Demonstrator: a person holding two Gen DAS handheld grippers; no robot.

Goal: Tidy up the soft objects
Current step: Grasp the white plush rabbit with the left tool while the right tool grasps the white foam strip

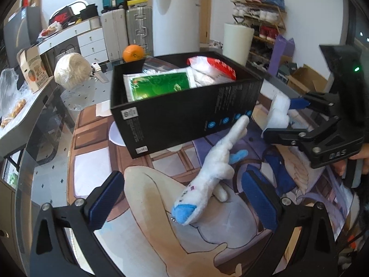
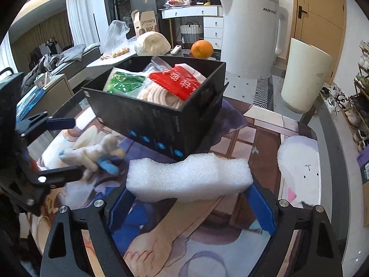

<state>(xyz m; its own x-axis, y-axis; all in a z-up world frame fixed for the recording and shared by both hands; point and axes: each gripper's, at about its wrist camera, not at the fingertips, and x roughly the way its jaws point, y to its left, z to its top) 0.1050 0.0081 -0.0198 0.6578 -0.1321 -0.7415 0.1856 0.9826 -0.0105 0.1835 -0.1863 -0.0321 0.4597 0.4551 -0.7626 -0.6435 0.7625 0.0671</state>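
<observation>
A white and blue plush toy (image 1: 207, 175) lies on the printed mat between the fingers of my left gripper (image 1: 184, 196), which is open around it without touching. It also shows in the right wrist view (image 2: 92, 154). My right gripper (image 2: 189, 198) is shut on a white foam block (image 2: 189, 177), held above the mat just in front of the black box (image 2: 147, 120). The foam also shows in the left wrist view (image 1: 279, 113). The black box (image 1: 175, 115) holds a green packet (image 1: 159, 85) and a red and white packet (image 2: 175, 83).
An orange (image 1: 133, 53), a white kettle (image 2: 249, 34), a white cup (image 2: 304, 76) and a wrapped pale bundle (image 1: 72, 70) stand behind the box. A cardboard box (image 1: 32, 67) and plastic bags sit at the left. The mat (image 2: 297, 168) covers the table.
</observation>
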